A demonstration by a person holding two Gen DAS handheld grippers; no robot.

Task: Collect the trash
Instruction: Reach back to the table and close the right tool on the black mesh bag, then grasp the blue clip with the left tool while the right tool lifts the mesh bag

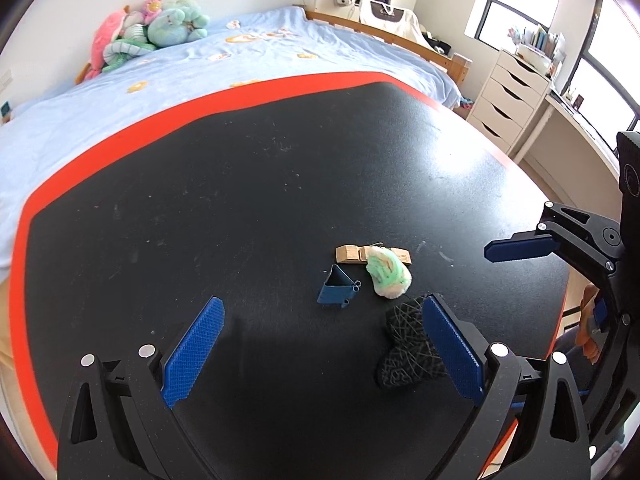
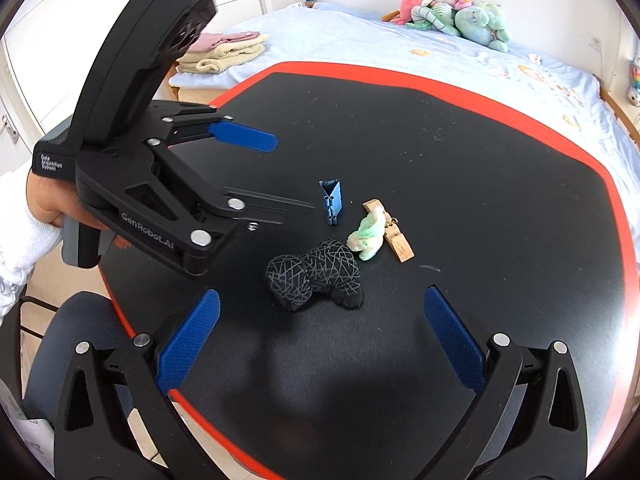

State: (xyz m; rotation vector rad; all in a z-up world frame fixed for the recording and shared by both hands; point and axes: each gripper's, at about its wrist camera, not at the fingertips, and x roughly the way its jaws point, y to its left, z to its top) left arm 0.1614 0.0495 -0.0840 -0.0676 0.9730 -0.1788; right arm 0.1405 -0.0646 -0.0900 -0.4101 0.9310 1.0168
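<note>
Trash sits mid-table (image 2: 500,168): black bundle (image 2: 316,278), green wad (image 2: 366,236), wood strip (image 2: 396,236), blue clip (image 2: 331,200). My left claw (image 1: 324,348) and right claw (image 2: 320,332) gape, holding nothing; "GenRobot.AI" on the left.

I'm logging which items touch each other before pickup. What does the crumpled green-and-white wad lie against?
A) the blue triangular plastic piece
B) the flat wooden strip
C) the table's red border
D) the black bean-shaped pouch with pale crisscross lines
B: the crumpled green-and-white wad overlaps the flat wooden strip, while the blue triangular plastic piece and the black crisscross-patterned pouch sit apart from it in the left wrist view.
</note>
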